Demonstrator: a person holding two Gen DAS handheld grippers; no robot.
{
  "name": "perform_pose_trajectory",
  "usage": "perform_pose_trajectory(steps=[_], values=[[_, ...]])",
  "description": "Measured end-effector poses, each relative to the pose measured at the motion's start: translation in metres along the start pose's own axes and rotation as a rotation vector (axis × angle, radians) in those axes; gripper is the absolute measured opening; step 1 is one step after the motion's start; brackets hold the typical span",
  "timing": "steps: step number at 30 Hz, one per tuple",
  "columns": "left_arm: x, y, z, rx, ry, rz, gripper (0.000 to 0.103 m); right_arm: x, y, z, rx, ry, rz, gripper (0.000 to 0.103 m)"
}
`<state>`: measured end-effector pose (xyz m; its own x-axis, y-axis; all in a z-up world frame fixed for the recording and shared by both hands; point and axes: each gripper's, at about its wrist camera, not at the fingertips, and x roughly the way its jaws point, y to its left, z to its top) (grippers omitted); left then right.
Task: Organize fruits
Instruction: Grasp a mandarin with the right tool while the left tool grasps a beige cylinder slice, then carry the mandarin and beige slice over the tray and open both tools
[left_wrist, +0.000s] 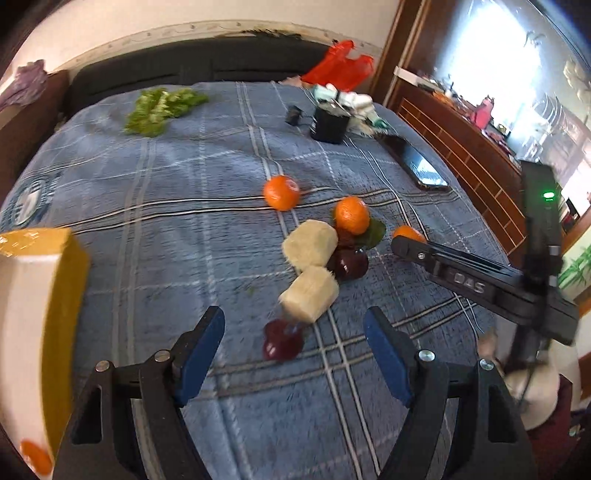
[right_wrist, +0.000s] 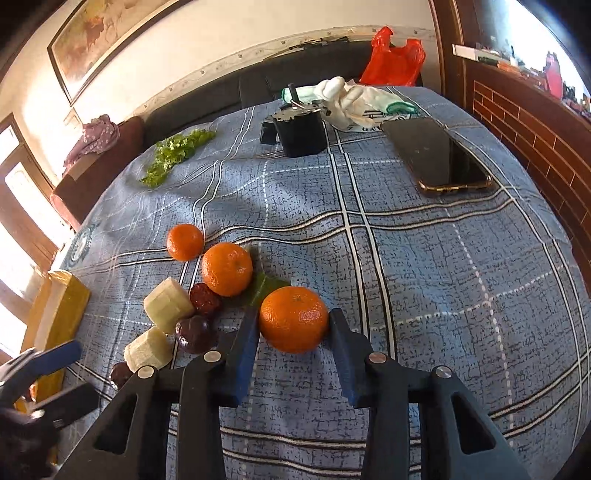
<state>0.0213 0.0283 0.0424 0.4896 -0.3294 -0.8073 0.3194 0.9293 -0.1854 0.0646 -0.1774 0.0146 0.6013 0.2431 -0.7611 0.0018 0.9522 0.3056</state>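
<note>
Fruits lie on a blue plaid cloth. My right gripper is shut on a large orange, both pads touching its sides. Two more oranges, two pale peeled pieces and dark red fruits lie left of it. My left gripper is open over a dark red fruit, which lies between its blue pads. A pale piece sits just beyond. The right gripper shows at the right in the left wrist view.
A yellow-and-white box stands at the left edge with an orange inside. A phone, a black container, white cloths, green leaves and a red bag lie further back.
</note>
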Motion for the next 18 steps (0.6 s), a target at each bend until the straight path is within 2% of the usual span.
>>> perform_pose_trajectory(steps=[4,6,7,8,13,18], values=[[0.023,-0.01,0.007,0.054,0.039,0.011,0.075,-0.007,-0.002,0.001,0.012,-0.02,0.016,0.041],[0.032,-0.013,0.009,0.071,0.056,0.007,0.065,-0.008,-0.001,0.002,0.013,-0.026,0.019,0.041],[0.035,-0.014,0.009,0.072,0.066,0.003,0.048,-0.009,-0.001,0.002,0.015,-0.028,0.022,0.041],[0.04,-0.014,0.009,0.072,0.081,0.005,0.04,-0.009,-0.001,0.002,0.016,-0.028,0.022,0.041],[0.03,-0.013,0.007,0.055,0.044,0.039,0.04,-0.011,-0.002,0.003,0.024,-0.039,0.024,0.041],[-0.011,0.001,0.0,-0.025,-0.033,0.022,0.04,-0.02,0.0,0.003,0.018,-0.068,0.056,0.041]])
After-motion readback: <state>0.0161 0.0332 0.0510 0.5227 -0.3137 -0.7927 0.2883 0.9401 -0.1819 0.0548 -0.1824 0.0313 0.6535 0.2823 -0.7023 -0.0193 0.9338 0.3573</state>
